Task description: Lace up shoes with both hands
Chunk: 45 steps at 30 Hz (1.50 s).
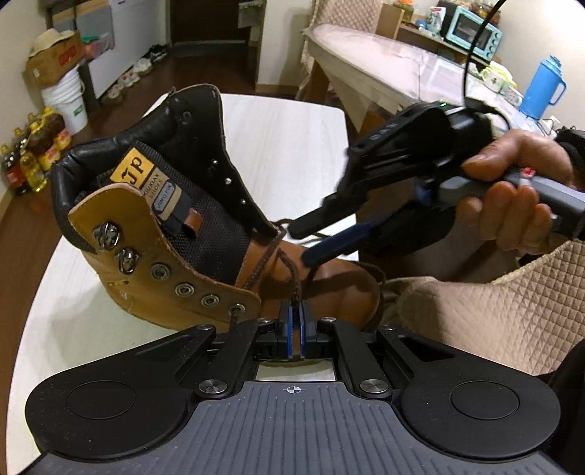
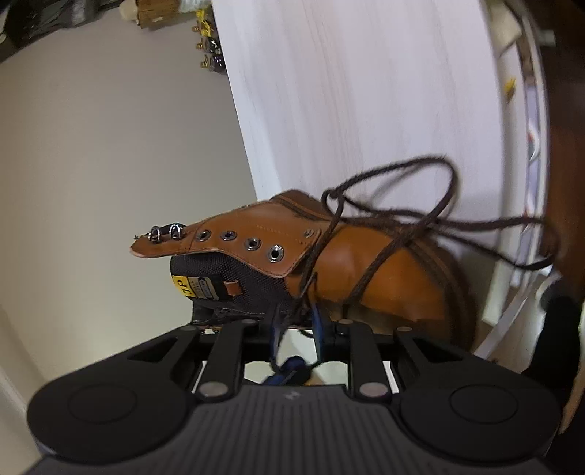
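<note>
Home: dining table (image 1: 384, 62) (toaster oven (image 1: 475, 31)).

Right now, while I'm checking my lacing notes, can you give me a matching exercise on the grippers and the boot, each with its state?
Things:
1. left gripper
2. right gripper
3. upper eyelets
4. boot

States:
A. open, beside the boot's throat
B. empty, nothing threaded through
C. shut on the brown lace
D. on the white table

Pairs: 1-C, 2-A, 3-B, 4-D
</note>
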Each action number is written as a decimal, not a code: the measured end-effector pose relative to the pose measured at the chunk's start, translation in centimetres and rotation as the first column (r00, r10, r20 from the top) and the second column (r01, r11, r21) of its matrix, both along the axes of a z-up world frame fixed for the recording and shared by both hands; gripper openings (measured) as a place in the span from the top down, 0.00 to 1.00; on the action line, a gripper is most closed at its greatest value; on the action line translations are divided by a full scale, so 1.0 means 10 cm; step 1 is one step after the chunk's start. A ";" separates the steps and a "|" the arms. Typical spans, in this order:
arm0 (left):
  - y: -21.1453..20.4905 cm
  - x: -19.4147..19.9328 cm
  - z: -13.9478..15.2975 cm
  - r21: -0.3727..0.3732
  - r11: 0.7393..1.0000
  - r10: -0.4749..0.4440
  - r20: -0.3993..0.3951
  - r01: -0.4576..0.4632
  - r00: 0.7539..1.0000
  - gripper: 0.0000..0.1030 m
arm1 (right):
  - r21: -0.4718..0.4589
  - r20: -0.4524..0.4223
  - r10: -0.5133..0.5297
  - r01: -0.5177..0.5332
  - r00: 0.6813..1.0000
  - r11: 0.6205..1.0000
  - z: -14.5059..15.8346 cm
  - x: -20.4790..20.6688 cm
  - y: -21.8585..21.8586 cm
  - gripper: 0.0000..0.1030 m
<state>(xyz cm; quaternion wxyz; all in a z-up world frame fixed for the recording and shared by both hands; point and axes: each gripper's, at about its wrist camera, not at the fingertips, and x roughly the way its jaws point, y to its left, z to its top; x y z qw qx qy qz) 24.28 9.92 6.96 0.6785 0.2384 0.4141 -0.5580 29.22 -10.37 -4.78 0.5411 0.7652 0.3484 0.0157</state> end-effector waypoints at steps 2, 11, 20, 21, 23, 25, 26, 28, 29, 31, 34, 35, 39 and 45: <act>0.01 0.00 -0.01 -0.010 1.000 0.001 -0.004 -0.001 1.000 0.97 | 0.014 -0.011 -0.006 0.006 1.000 1.000 -0.04 0.02 0.03 0.75; 0.07 0.00 -0.09 -0.002 1.000 0.001 -0.019 -0.001 1.000 0.97 | 0.071 -0.033 -0.042 0.044 0.999 0.996 -0.18 0.07 0.18 0.97; 0.11 0.02 -0.02 0.045 0.998 0.036 -0.018 -0.035 0.999 0.87 | -0.222 0.006 -0.089 0.088 0.996 0.971 0.40 -0.05 0.12 0.97; 0.07 0.01 0.03 0.027 0.999 0.028 -0.003 -0.028 1.000 0.87 | -0.227 0.009 -0.090 0.090 0.996 0.970 0.42 -0.06 0.12 0.97; -0.05 0.00 0.14 -0.025 1.000 0.017 0.041 -0.016 0.999 0.87 | -0.253 0.020 -0.093 0.095 0.995 0.963 0.51 -0.07 0.13 0.97; -0.15 -0.01 0.18 -0.058 0.998 0.010 0.056 -0.006 0.998 0.87 | -0.279 0.023 -0.083 0.086 0.996 0.956 0.56 -0.06 0.16 0.97; -0.20 -0.01 0.19 -0.072 0.997 0.006 0.062 -0.001 0.998 0.87 | -0.292 0.026 -0.076 0.081 0.997 0.953 0.59 -0.06 0.19 0.97; -0.27 -0.02 0.18 -0.074 0.997 -0.012 0.072 0.017 0.997 0.87 | -0.288 0.030 -0.075 0.081 0.997 0.954 0.62 -0.06 0.21 0.97; -0.29 -0.03 0.17 -0.070 0.997 -0.019 0.084 0.025 0.996 0.87 | -0.287 0.034 -0.070 0.076 0.997 0.955 0.63 -0.06 0.22 0.97; -0.35 -0.04 0.14 -0.059 0.997 -0.035 0.107 0.041 0.994 0.87 | -0.284 0.038 -0.062 0.071 0.997 0.956 0.65 -0.05 0.27 0.97; -0.36 -0.03 0.13 -0.060 0.998 -0.029 0.102 0.036 0.994 0.96 | -0.290 0.036 -0.048 0.056 0.998 0.955 0.68 -0.02 0.26 0.96; -0.35 -0.02 0.13 -0.059 0.998 -0.020 0.096 0.026 0.995 0.96 | -0.295 0.035 -0.045 0.053 0.998 0.954 0.68 -0.04 0.26 0.96; -0.28 0.01 0.11 -0.036 0.999 0.014 0.088 -0.011 0.996 0.97 | -0.340 0.022 -0.017 0.023 1.000 0.940 0.72 -0.03 0.22 0.88; -0.11 0.07 0.12 0.011 0.995 0.097 0.098 -0.099 0.990 0.97 | -0.753 -0.092 0.255 -0.235 0.963 0.615 1.04 0.27 0.41 0.78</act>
